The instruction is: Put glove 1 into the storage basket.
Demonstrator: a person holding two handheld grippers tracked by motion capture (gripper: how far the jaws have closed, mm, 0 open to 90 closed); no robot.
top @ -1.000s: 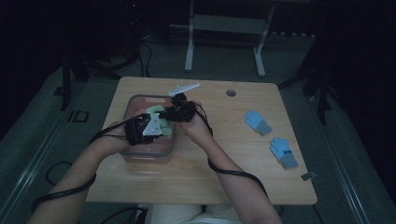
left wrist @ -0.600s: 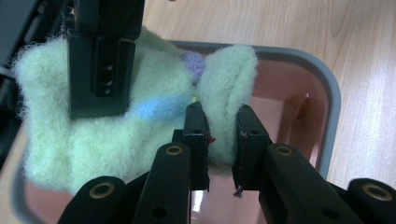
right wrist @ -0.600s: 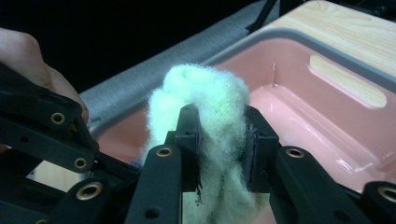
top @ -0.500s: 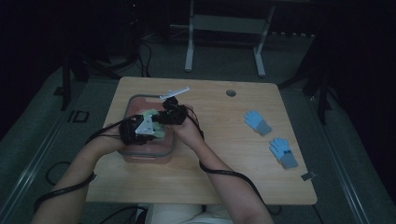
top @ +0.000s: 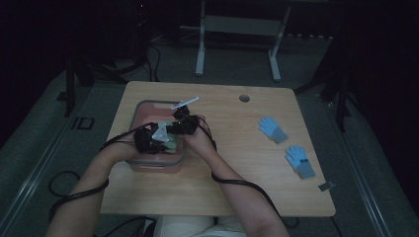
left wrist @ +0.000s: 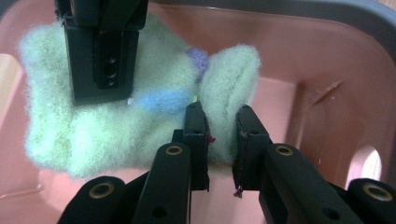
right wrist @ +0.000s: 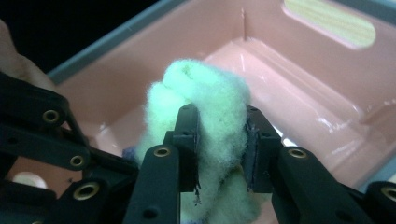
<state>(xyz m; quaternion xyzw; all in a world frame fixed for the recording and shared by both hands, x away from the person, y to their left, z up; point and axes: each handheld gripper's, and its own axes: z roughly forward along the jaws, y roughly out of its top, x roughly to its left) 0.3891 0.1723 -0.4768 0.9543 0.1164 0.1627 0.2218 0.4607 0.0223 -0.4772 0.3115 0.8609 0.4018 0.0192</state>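
Inside pink bin (left wrist: 299, 60), fuzzy green cloth (left wrist: 93, 126) clamped by left claw (left wrist: 219, 135) and right claw (right wrist: 219, 140).

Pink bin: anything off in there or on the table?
Nothing looks damaged or spilled. Both grippers, left and right, hold a fuzzy green sock over the pink bin. Two blue gloves lie loose and apart at the table's right side.

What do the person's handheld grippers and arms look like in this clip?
Both the left gripper and the right gripper are black, with flat rectangular jaws on linkage bars fixed by brass-ringed rivets. A grey three-cornered plate tops the left one. Black cables trail along bare, sleeveless forearms.
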